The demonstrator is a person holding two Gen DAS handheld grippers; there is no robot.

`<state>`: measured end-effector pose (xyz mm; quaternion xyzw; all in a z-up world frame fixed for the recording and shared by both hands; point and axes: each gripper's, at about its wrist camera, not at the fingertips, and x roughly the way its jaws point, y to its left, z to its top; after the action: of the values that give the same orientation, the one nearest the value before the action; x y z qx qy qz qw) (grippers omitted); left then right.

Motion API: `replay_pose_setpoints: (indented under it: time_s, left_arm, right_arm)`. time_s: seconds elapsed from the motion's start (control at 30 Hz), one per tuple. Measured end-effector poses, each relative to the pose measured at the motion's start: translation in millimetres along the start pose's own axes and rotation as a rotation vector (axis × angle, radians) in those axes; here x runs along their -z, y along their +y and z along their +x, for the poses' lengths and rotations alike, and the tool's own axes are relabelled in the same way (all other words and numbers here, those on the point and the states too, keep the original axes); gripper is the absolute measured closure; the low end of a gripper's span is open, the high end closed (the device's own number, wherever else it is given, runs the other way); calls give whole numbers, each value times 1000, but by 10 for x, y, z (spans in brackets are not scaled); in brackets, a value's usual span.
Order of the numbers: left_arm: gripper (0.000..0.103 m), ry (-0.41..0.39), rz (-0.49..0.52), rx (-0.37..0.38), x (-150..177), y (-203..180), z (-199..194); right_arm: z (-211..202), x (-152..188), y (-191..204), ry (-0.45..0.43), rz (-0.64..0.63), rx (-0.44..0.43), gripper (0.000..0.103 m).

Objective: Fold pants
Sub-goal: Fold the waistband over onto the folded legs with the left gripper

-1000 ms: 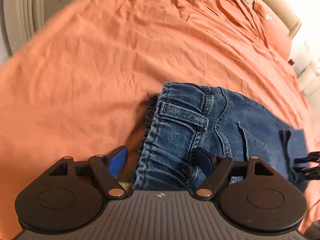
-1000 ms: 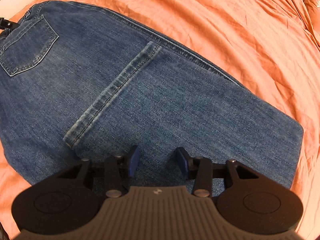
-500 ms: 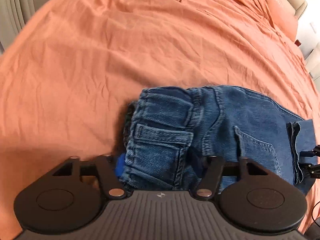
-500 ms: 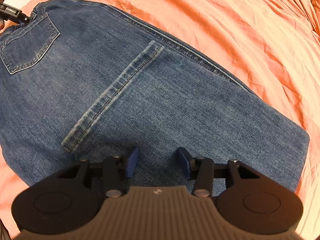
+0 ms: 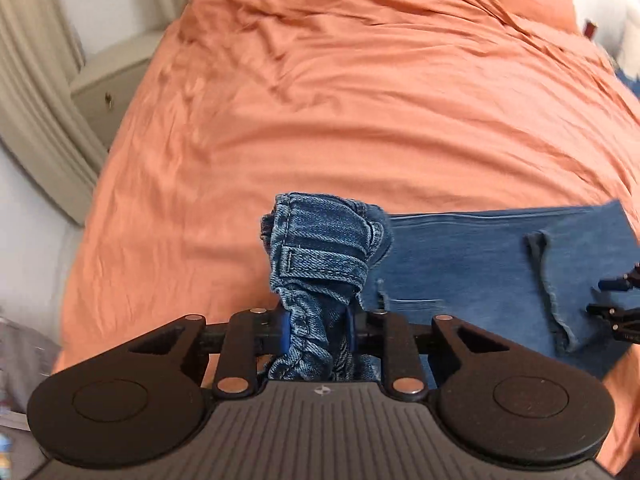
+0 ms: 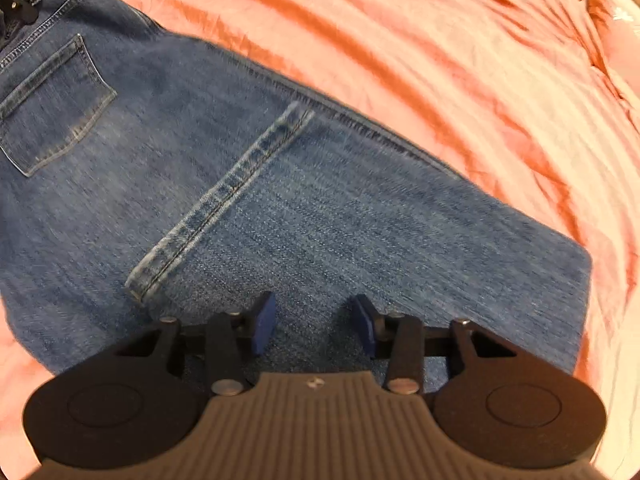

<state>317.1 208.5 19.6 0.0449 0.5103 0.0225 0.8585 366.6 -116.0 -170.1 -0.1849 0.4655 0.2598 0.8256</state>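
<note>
Bed, wrinkled orange sheet; blue jeans lying flat on it.

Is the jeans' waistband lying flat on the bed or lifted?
Lifted: the left gripper has just closed on the bunched waistband, raised above the orange bedsheet.

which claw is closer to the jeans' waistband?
Left. The left claw is clamped on the bunched waistband of the blue denim jeans, its jaws having just closed. The right claw hangs open above the folded legs, far from it.
</note>
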Motion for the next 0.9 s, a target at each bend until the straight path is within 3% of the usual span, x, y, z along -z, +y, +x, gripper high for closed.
replay_pose_setpoints:
  time_s: [0.23, 0.43, 0.63, 0.77, 0.83, 0.9]
  left_arm:
    - [76, -2, 122, -12, -324, -1187, -380]
    - [76, 53, 181, -17, -527, -2138, -299]
    - [76, 158, 292, 25, -503, -3103, 253]
    - [76, 245, 323, 52, -385, -3538, 740]
    - [87, 301, 314, 121, -352, -3661, 915]
    - [85, 350, 270, 217, -336, -3744, 985]
  right_arm:
    - [-534, 332, -205, -43, -13, -4, 67]
    - [-680, 629, -399, -21, -12, 30, 67]
    - [-749, 964, -711, -11, 22, 26, 66]
    - [-776, 1134, -866, -22, 55, 7, 67]
    - [-784, 1211, -915, -26, 73, -14, 67]
    - [-786, 1263, -956, -25, 78, -29, 66]
